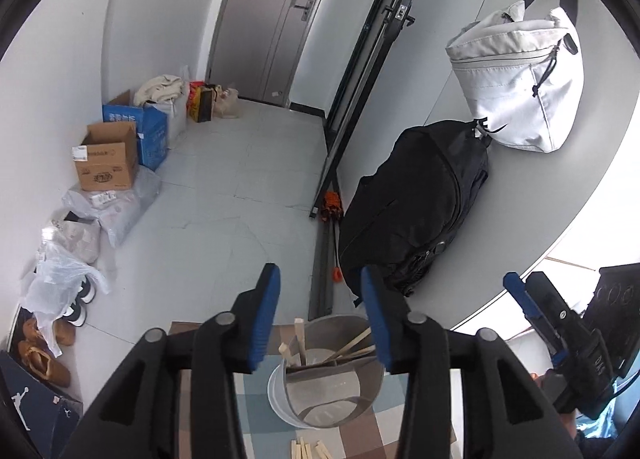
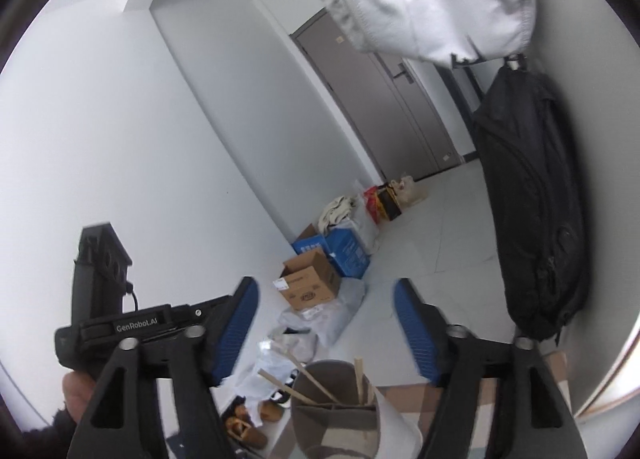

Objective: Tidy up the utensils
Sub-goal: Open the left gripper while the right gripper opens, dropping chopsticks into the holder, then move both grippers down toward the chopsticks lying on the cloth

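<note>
A grey round utensil holder [image 1: 332, 391] with an inner divider stands on a checked cloth [image 1: 256, 415], just below and ahead of my left gripper [image 1: 322, 311]. That gripper is open, with nothing between its blue pads. Several wooden sticks [image 1: 354, 343] lean inside the holder, and more loose sticks [image 1: 308, 449] lie on the cloth in front of it. In the right wrist view the holder [image 2: 336, 419] and its sticks [image 2: 298, 381] sit low between the fingers of my right gripper [image 2: 326, 323], which is open wide and empty. The left gripper's black body [image 2: 136, 329] is close on the left.
A black backpack [image 1: 416, 211] and a white bag [image 1: 520, 79] hang against the wall on the right. Cardboard boxes [image 1: 106, 157], plastic bags [image 1: 116, 207] and shoes [image 1: 44, 359] line the floor at left. A grey door [image 1: 272, 19] is at the back.
</note>
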